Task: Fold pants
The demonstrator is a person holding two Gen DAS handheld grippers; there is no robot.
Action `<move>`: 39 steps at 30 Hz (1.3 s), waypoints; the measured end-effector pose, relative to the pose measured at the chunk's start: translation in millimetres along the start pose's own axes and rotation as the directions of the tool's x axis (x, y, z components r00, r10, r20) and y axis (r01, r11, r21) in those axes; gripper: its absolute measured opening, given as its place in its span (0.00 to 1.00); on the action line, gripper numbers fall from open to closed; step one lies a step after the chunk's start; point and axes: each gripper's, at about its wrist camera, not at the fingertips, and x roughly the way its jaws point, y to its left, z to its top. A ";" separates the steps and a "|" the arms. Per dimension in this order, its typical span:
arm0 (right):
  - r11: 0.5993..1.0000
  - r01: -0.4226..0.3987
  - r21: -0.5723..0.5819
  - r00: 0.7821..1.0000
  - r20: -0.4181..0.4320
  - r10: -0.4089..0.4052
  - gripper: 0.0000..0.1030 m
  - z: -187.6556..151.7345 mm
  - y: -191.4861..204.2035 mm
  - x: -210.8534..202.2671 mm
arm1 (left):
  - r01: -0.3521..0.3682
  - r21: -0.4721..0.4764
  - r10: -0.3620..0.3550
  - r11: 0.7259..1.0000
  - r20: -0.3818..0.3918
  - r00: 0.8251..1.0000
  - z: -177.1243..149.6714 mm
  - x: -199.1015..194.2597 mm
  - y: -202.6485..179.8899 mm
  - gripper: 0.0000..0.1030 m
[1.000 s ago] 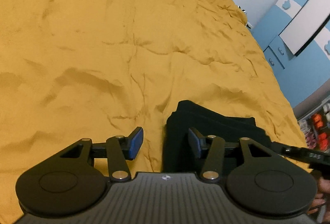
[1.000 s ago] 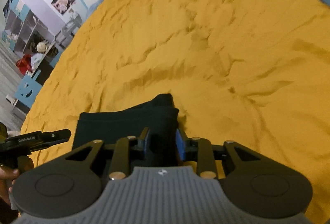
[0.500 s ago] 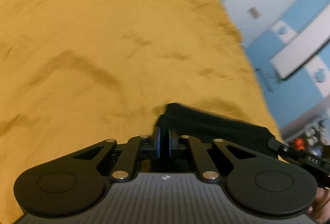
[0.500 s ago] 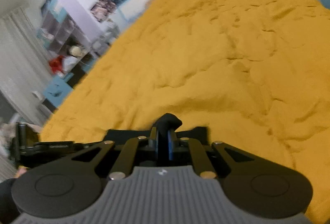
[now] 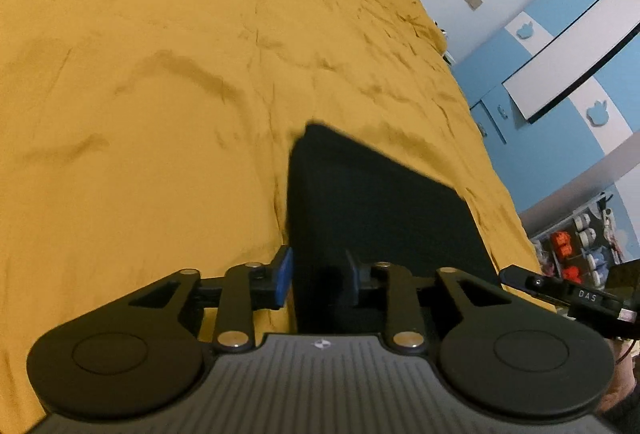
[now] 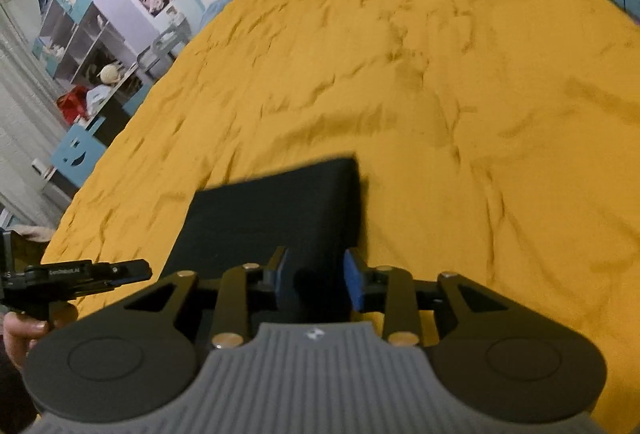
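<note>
The black pants (image 5: 372, 202) lie folded into a flat rectangle on the yellow bedspread (image 5: 140, 114). My left gripper (image 5: 318, 280) is open, its jaws standing either side of the near left edge of the pants. In the right wrist view the pants (image 6: 276, 210) lie flat too. My right gripper (image 6: 318, 280) is open over their near right edge, with a fold of black cloth between the blue pads (image 6: 354, 282). The tip of each gripper shows at the side of the other's view.
The bedspread (image 6: 440, 74) is wrinkled and stretches far ahead. Blue and white cupboards (image 5: 560, 74) stand beyond the bed's right side. Shelves with toys (image 6: 84, 54) stand beyond its left side. A hand (image 6: 24, 330) holds the left gripper's handle.
Both grippers were shut on the pants' edge half a second ago and have now opened. The pants have gone from a bunched, lifted edge to a flat, longer rectangle on the bed.
</note>
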 end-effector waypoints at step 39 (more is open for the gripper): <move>0.998 -0.048 0.037 0.996 0.078 0.045 0.10 -61.9 -0.6 -23.0 | -0.057 -0.056 0.053 0.997 -0.069 0.996 -53.3 10.9 -20.3 0.44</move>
